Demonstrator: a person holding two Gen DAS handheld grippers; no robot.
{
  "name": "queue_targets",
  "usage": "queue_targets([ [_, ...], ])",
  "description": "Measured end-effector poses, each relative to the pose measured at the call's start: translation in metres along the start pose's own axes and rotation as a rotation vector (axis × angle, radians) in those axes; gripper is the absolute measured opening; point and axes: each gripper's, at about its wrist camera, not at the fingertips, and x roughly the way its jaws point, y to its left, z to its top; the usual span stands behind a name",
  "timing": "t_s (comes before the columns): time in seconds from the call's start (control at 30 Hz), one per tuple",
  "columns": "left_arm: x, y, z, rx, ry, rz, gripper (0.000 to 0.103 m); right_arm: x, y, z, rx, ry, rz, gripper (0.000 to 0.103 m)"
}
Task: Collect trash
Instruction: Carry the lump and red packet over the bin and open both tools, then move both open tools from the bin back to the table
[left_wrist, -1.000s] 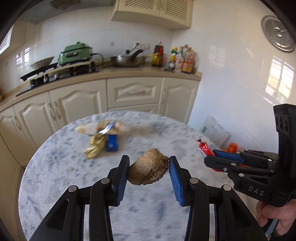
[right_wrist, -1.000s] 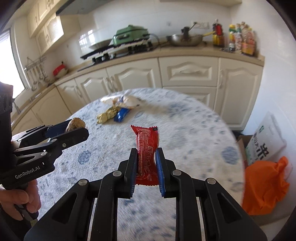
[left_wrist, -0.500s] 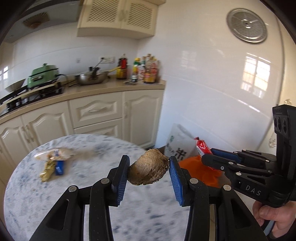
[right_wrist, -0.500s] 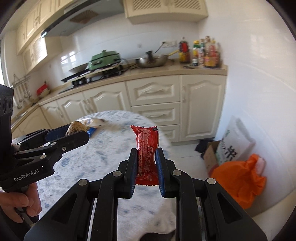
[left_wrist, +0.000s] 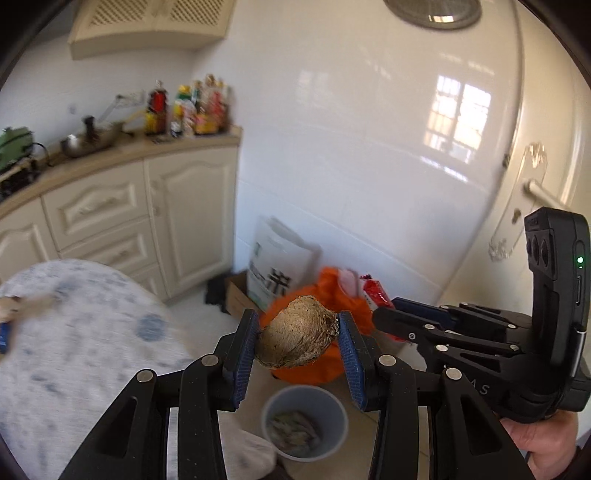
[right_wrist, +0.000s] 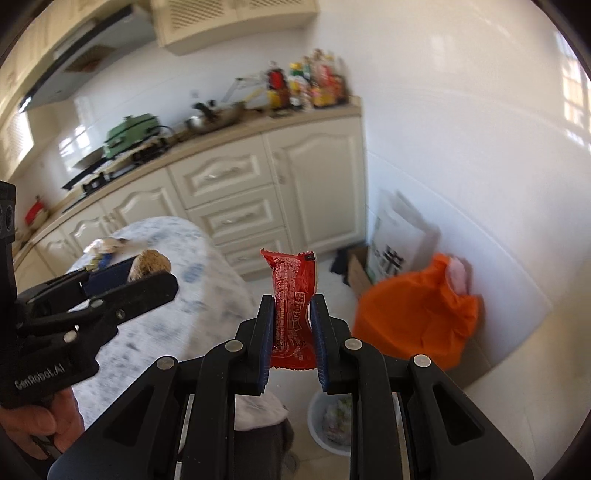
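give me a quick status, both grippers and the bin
Left gripper shut on brown husk. Right gripper shut on red wrapper. Bin on floor below, nothing in the way.

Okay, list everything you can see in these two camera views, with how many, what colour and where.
brown husk lump: one, brown, clamped in the left gripper
snack wrapper: one, red, clamped upright in the right gripper
waste bin: one, pale blue, on the floor below the grippers, trash inside
orange bag: one, orange, on the floor by the wall
white paper bag: one, white with dark print, leaning at the wall
cardboard box: one, brown, beside the paper bag
round table: one, blue-white mottled, left
leftover wrappers: a few, blurred, on the table's far side
wok: one, metal, on the counter
green pot: one, on the stove
bottles: several, mixed colours, counter end
left gripper: black, blue pads
right gripper: black, blue pads
hand: one visible per view, holding the other gripper's handle
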Motion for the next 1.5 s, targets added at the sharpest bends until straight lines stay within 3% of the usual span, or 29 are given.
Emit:
queue_targets([
  [0.37,0.119,-0.036,-0.008,0.009,0.187,-0.035,0.04,0.05,-0.071,-0.041,0.134,0.125,-0.032,0.02],
  [0.67,0.218,-0.038,-0.001,0.002,0.33,-0.038,0.041,0.106,-0.114,-0.076,0.244,0.247,-0.019,0.023],
  [0.73,0.231,-0.04,-0.001,0.01,0.351,-0.023,0.046,0.115,-0.122,-0.084,0.266,0.267,-0.021,0.023],
  [0.83,0.245,-0.044,0.002,0.015,0.358,-0.009,0.069,0.122,-0.133,-0.092,0.304,0.283,-0.02,0.034],
  [0.87,0.247,-0.046,0.004,0.018,0.355,0.0,0.079,0.123,-0.134,-0.094,0.307,0.284,-0.028,0.043],
  [0.93,0.247,-0.046,0.002,0.025,0.346,0.013,0.088,0.123,-0.137,-0.095,0.311,0.285,-0.037,0.057],
  [1.0,0.248,-0.049,0.006,0.031,0.334,0.039,0.099,0.12,-0.139,-0.096,0.318,0.278,-0.053,0.081],
  [1.1,0.24,-0.051,0.005,0.033,0.303,0.062,0.102,0.115,-0.143,-0.095,0.343,0.272,-0.085,0.103],
  [1.3,0.206,-0.053,0.0,0.034,0.238,0.083,0.102,0.099,-0.135,-0.085,0.339,0.243,-0.103,0.103],
  [1.5,0.134,-0.036,-0.007,0.013,0.148,0.093,0.102,0.076,-0.108,-0.062,0.297,0.189,-0.09,0.103],
])
